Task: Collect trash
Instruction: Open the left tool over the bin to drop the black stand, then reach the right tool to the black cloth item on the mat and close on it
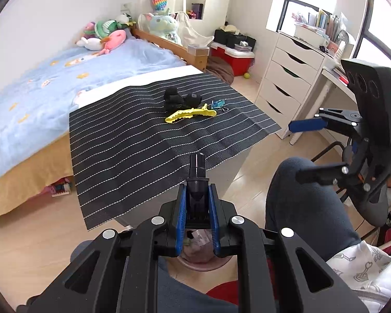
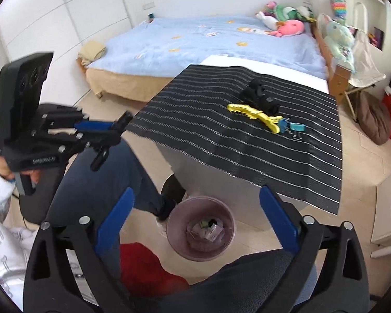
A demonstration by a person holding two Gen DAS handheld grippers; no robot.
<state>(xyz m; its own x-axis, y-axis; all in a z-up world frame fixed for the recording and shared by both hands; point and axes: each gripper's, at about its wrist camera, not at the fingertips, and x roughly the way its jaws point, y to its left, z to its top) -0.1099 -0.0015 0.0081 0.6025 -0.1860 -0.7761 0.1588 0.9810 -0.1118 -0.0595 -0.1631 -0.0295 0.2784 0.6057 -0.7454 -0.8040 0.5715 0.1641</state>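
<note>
Two grippers hang over the pink bin, which sits on the floor at six o'clock from the striped mat and holds scraps of trash. Left gripper pinches a black cylindrical piece. Right gripper stands spread wide, nothing between its fingers.

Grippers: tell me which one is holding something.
The left gripper, shut on a small black tube. The right gripper is open and empty above the pink bin.

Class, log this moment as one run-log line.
left gripper: shut on black part | right gripper: open, empty, above bin | hair clip: on mat
</note>
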